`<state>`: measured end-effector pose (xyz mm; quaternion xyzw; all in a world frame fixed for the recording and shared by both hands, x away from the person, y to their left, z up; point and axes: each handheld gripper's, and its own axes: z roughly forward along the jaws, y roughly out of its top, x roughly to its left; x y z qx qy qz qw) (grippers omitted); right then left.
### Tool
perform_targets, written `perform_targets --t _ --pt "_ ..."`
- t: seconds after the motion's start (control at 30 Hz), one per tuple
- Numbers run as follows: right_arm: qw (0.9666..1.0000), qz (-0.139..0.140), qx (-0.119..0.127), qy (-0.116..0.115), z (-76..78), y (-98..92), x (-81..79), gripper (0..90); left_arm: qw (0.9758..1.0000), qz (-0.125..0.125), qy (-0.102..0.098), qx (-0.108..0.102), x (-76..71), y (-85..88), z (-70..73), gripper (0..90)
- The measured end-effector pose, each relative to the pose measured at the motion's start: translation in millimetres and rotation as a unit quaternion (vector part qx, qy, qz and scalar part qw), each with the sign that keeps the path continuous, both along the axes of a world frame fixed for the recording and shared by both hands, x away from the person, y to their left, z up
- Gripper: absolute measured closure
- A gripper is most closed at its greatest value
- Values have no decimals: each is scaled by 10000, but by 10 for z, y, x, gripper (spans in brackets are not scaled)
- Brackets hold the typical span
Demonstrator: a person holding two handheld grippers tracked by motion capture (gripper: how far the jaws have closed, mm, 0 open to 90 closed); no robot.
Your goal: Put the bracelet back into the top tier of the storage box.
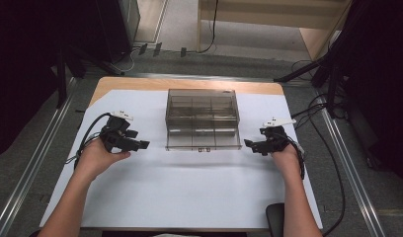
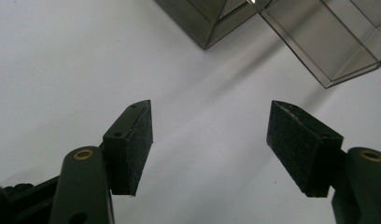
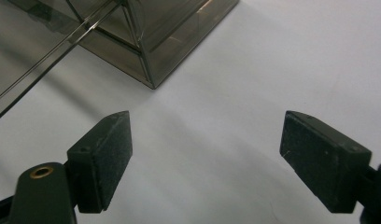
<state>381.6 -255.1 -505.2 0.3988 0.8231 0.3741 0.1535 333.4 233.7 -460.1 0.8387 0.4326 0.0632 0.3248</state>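
Forearms enter from the near edge of the white-covered tabletop (image 1: 189, 187), each hand holding tongs: left tongs (image 1: 140, 144) and right tongs (image 1: 250, 143), both with jaws spread wide and empty, resting just off the sheet. Between them, slightly farther back, sits a smoky clear compartment box (image 1: 203, 118), untouched; beyond it, bare wood edge and floor cables.

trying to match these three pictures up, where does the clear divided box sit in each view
High view: the clear box sits mid-table on the white sheet, between the two grippers.
Left gripper view: top right, past the open jaws.
Right gripper view: top left, one corner pointing toward the camera.
Shared landmark: the white sheet under the box.
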Motion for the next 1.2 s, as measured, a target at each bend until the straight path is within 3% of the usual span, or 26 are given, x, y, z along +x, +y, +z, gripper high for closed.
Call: perform_targets --t 0.3,0.47,1.2 --pt "10000 -35 -15 -28 -3 -27 -17 182 9996 129 46 -234 5 60 48 282" --pt "10000 -2 -41 -24 -7 -7 -6 182 9995 69 248 -173 -25 51 69 334" --pt "9999 65 -80 50 -18 33 12 183 9995 16 323 -23 -75 98 122 336"
